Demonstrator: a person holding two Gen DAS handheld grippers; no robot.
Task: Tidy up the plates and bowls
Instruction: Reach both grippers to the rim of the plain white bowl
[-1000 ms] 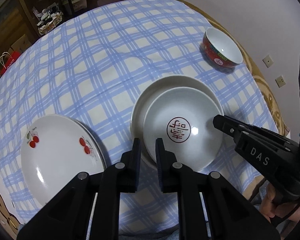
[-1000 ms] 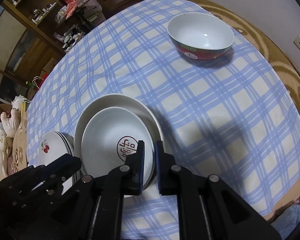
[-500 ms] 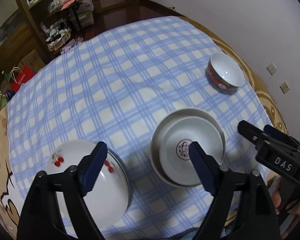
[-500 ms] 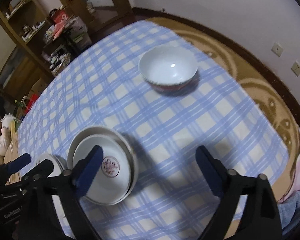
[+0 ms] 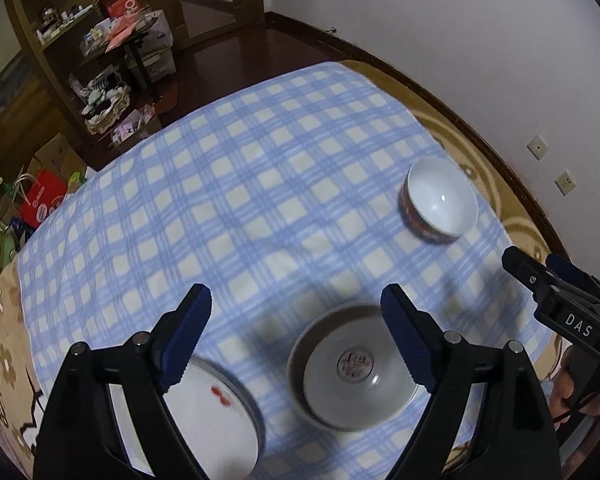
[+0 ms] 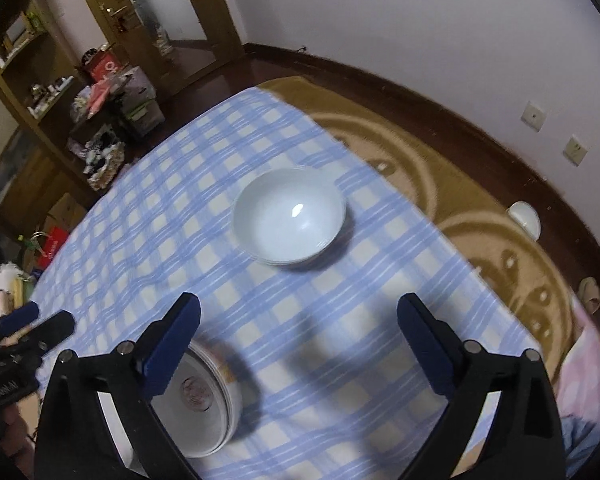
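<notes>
Left wrist view — left tool (image 5: 296, 320) gapes wide, nothing between its jaws. Below and between them: one shallow plate (image 5: 354, 366) with a red seal, nested in a wider plate (image 5: 296, 356). Under the left jaw, a cherry plate (image 5: 216, 408); whether it is one plate or a stack cannot be told here. Ahead and to the right, well apart, one red bowl (image 5: 440, 208) on the tabletop (image 5: 236, 208). Right tool (image 5: 540, 276) at the right edge.

Right wrist view — right tool (image 6: 298, 322), jaws opening wide and empty. One bowl (image 6: 290, 220) straight ahead; the nested plates (image 6: 208, 392) sit under the left jaw.

Judgement: the bowl is next; approach from above and take one side of the rim between the jaws, so it does not skid on the cloth.
</notes>
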